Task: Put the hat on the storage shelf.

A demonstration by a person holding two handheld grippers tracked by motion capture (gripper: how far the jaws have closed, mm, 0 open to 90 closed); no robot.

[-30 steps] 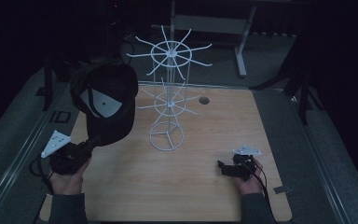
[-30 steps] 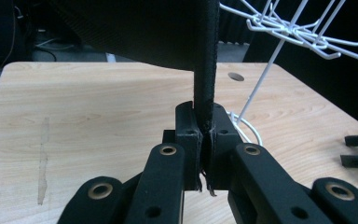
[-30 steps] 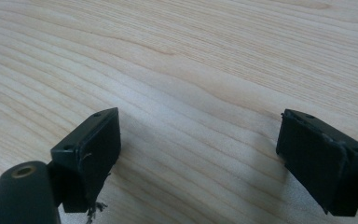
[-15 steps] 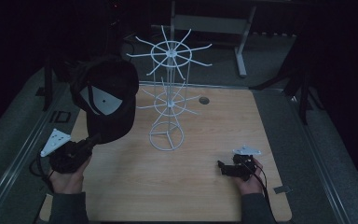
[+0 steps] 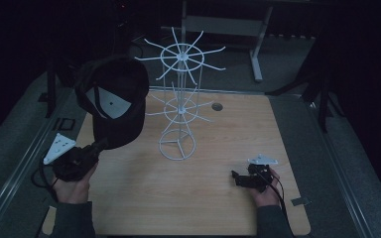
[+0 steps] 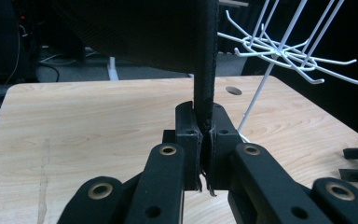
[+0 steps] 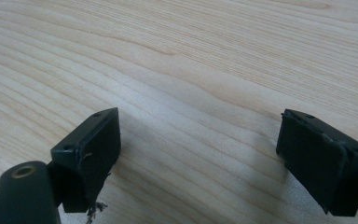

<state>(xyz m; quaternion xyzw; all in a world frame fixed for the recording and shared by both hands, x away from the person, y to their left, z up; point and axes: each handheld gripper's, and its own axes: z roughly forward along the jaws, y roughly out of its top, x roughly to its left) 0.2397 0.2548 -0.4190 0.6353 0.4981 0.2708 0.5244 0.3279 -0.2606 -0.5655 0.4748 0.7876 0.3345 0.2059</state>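
A black cap (image 5: 113, 101) hangs in the air at the left, held by its brim in my left gripper (image 5: 98, 146), which is shut on it. In the left gripper view the brim edge (image 6: 204, 70) rises upright from between the closed jaws of the left gripper (image 6: 205, 130). A white wire rack (image 5: 180, 99) with two tiers of hooks stands mid-table, just right of the cap. My right gripper (image 5: 237, 177) rests low near the table's front right, open with nothing between its fingers (image 7: 91, 149), pointing left over bare wood (image 7: 191, 70).
The wooden table (image 5: 228, 134) has a small round hole (image 5: 217, 106) behind the rack. The rack's hooks (image 6: 279, 51) reach out close to the cap. Dark floor and metal frame legs (image 5: 255, 44) lie beyond the far edge.
The left gripper has lifted the cap a little higher and slightly toward the rack. The right gripper has stayed in place.
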